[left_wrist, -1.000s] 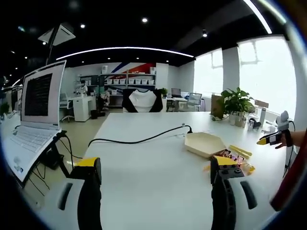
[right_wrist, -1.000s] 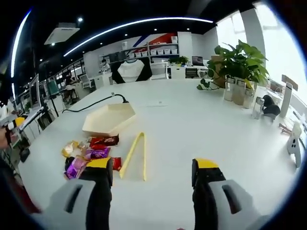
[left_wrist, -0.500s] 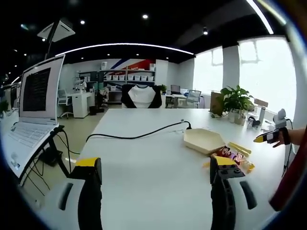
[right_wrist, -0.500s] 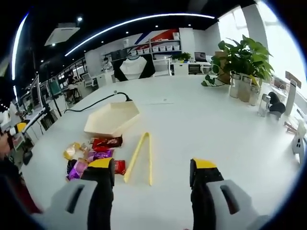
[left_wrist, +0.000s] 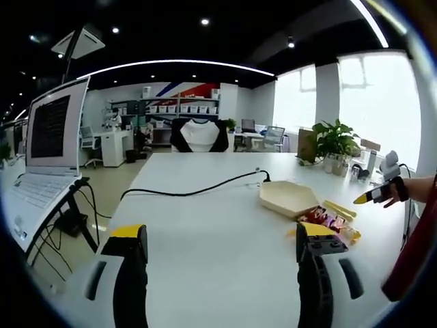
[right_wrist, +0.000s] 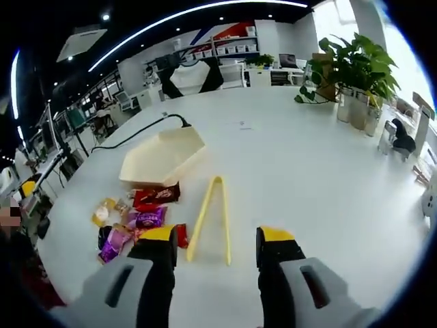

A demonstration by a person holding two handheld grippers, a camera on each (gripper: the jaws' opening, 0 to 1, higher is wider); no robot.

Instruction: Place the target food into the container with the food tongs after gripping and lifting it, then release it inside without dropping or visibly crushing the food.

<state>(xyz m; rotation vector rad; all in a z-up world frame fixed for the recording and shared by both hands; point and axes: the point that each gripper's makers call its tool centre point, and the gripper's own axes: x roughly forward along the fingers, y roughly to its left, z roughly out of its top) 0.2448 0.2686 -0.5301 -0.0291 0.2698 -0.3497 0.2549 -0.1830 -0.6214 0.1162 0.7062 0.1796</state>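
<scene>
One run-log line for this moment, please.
stage: approaching tongs | right gripper: open, above yellow tongs | left gripper: open, idle | snacks: on table | container: nothing visible inside

In the right gripper view we see a broad white desk [right_wrist: 307, 164]. Just ahead of our right tool [right_wrist: 215, 242] lie yellow tongs [right_wrist: 210, 217], their open ends toward it. Left of them sits a scatter of wrapped snacks [right_wrist: 140, 217]; beyond that a cream hexagonal tray [right_wrist: 162, 156], a black cable [right_wrist: 136, 133] and potted plants [right_wrist: 358, 72].
</scene>
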